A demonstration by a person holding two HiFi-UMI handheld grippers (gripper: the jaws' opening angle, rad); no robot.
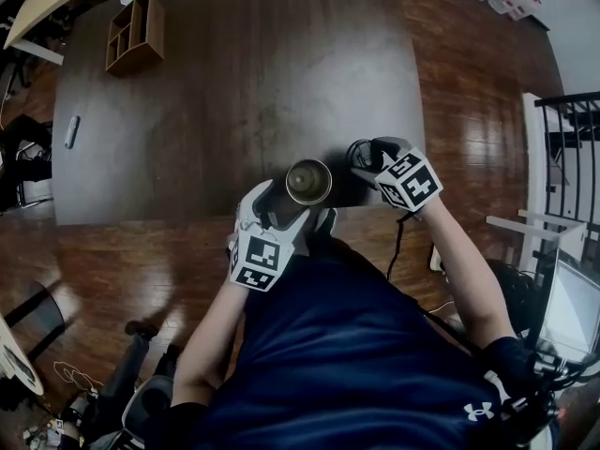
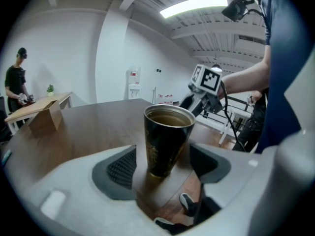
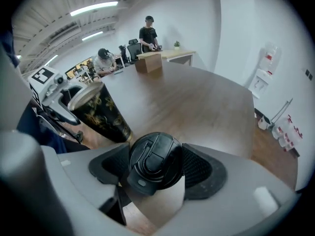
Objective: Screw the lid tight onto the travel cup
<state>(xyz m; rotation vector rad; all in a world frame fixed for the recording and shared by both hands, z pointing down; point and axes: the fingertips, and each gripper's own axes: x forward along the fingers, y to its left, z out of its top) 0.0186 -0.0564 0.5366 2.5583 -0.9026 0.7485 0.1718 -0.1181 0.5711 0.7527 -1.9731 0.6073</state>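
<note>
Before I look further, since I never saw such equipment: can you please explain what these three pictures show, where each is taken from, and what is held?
There is no robot: a person holds a two-jaw gripper in each hand. One picture looks down from a camera on the person's head; the other two come from a camera on each gripper. On the dark table stand an open cup, near the edge, and a wooden box at the far corner. The left gripper has its jaws apart around the cup, with a gap on each side. The right gripper is shut on the black lid, beside the cup, not yet on it.
</note>
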